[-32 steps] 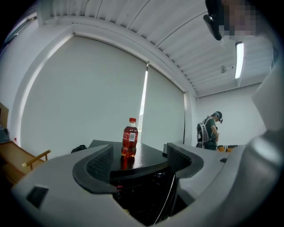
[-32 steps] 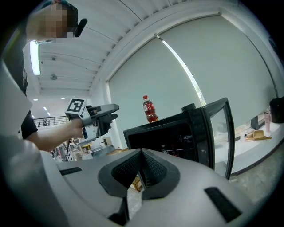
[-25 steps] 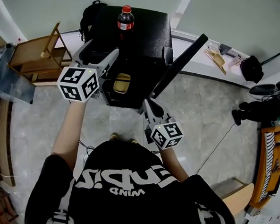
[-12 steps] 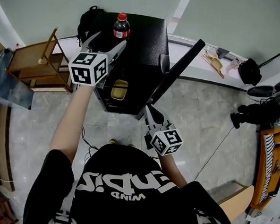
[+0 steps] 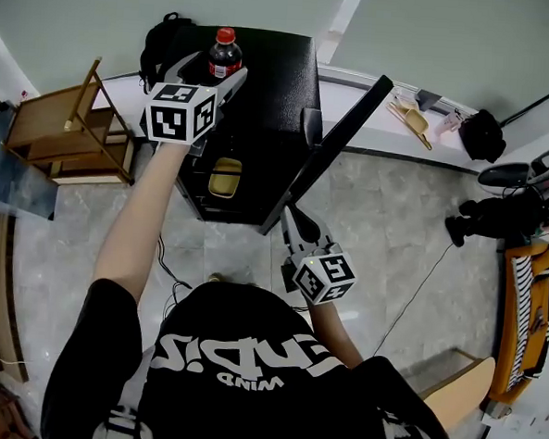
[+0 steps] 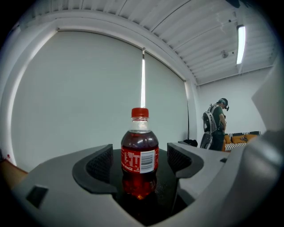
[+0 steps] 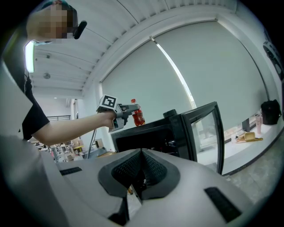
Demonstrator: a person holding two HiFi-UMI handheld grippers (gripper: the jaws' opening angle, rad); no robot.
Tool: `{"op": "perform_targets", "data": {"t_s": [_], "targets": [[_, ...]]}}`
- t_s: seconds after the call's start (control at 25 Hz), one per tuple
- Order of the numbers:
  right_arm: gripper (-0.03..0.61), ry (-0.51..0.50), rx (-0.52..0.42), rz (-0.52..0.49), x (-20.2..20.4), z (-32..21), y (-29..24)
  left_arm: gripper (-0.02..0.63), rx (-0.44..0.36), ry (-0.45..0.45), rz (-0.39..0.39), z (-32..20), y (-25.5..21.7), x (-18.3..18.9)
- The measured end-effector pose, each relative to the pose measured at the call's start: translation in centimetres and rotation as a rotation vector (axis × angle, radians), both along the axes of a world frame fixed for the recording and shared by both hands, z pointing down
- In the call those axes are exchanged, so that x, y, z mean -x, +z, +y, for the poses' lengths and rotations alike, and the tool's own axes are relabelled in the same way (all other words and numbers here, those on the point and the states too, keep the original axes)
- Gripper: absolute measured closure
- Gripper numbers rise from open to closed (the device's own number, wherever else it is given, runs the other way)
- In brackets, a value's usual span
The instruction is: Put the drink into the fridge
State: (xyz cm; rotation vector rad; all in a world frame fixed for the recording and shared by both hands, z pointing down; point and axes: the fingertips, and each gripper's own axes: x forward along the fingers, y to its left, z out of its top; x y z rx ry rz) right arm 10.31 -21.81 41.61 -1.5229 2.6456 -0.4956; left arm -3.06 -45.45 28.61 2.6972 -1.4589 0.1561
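Low in the head view's centre, the right tongs [image 5: 288, 215] hang with their jaws pressed together on nothing [image 7: 141, 153], just beside the lower edge of the open glass-fronted door [image 5: 327, 152]. The door swings out to the right of the small black fridge [image 5: 273, 84]. Grey stone floor [image 5: 394, 240] spreads to the right of the door. Inside the fridge's dark opening a yellowish item [image 5: 225, 177] lies on a shelf. Farther up, at the upper left of the frame, the left tongs [image 5: 214, 69] reach over the fridge's front left edge with jaws apart. The red-capped cola bottle with a red label [image 5: 223, 55] stands upright between them on the fridge's top. In the left gripper view a gap shows on either side of the bottle [image 6: 140, 153]. The black top runs wide to its right.
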Motion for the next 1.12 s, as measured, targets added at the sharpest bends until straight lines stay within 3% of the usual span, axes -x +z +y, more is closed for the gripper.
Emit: {"op": "perform_targets", "data": {"t_s": [0.6, 0.72, 1.12], "targets": [[0.554, 0.027, 0.011, 0.003, -1.1, -1.0, 0.4, 0.242, 0.019, -0.003, -0.029, -2.3, 1.2, -1.0], [0.554, 0.030, 0.015, 0.006, -1.3, -1.0, 0.5, 0.301, 0.014, 0.002, -0.023, -2.2, 1.1, -1.2], [0.554, 0.030, 0.023, 0.001, -1.2, -0.6, 0.9, 0.304, 0.015, -0.007, -0.028, -1.2, 1.2, -0.9]]}}
